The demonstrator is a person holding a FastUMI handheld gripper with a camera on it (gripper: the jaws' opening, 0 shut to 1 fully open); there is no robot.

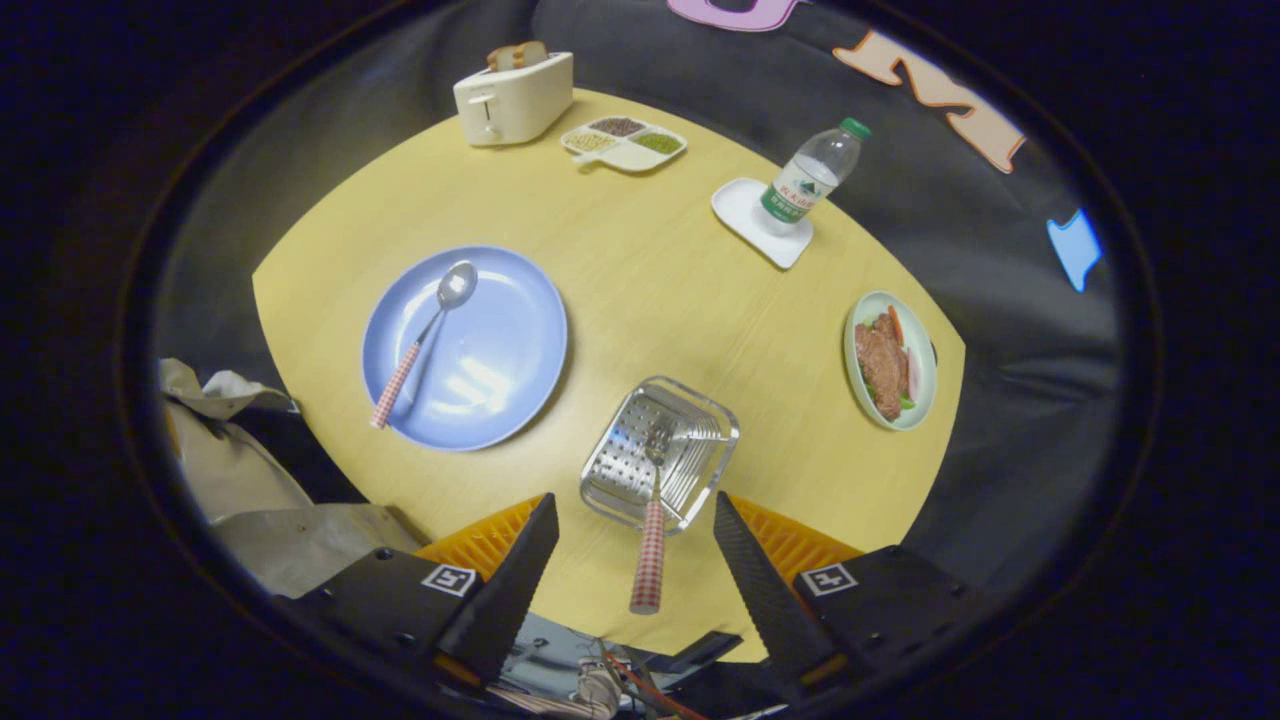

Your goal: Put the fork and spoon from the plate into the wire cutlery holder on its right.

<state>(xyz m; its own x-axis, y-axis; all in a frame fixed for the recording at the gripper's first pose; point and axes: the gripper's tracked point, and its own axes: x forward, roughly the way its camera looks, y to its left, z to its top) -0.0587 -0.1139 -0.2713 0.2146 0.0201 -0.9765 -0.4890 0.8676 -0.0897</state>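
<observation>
A fork (pixel 652 520) with a red-checked handle stands in the wire cutlery holder (pixel 700 460), tines down, its handle leaning out toward me between my fingers. My gripper (pixel 636 520) is open, fingers wide on either side of that handle without touching it. To the holder's left lies a blue plate (pixel 500 350) with a spoon (pixel 425 340) on it; the spoon's bowl points away and its checked handle reaches over the plate's near rim.
On the round yellow table (pixel 650 290) stand a toaster (pixel 512 95) with bread, a divided dish (pixel 625 143) of grains, a water bottle (pixel 812 175) on a white coaster, and a plate of meat (pixel 890 360) at the right. Beige cloth (pixel 240 470) hangs off the table's left.
</observation>
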